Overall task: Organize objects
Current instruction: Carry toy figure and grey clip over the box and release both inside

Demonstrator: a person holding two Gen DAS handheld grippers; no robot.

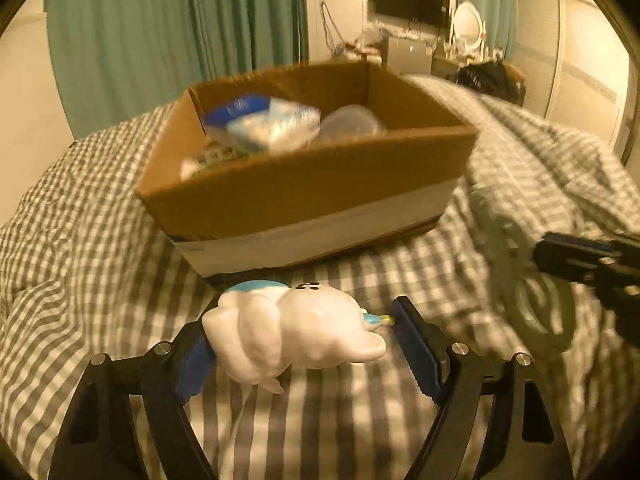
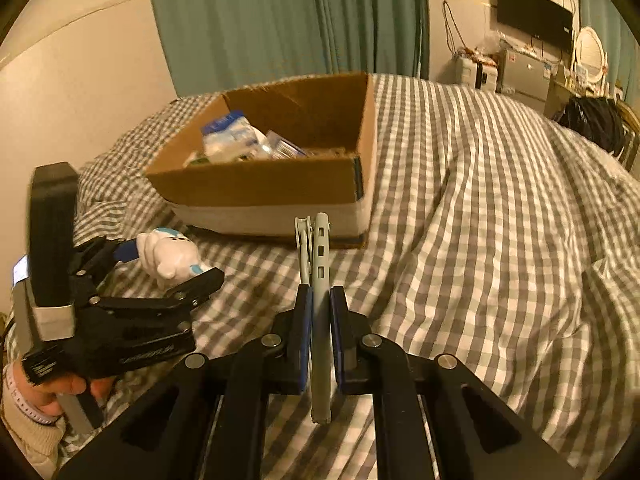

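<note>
The left gripper (image 1: pixel 298 340) clasps a white toy (image 1: pixel 292 330); the right gripper (image 2: pixel 320 312) pinches a grey clip (image 2: pixel 320 280) (held upright); the cardboard box (image 2: pixel 256 184) sits beyond on the bed (image 2: pixel 480 220).

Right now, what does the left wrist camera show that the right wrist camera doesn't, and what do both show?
Only the left wrist view shows a clear tub in the box, and the grey item side-on, blurred. Only the right wrist view shows the person's hand gripping the left tool, and the right tool shut on the grey item edge-on. Both show the cardboard box on the checked bedding, the blue packet inside, and the white toy between the left tool's fingers.
</note>
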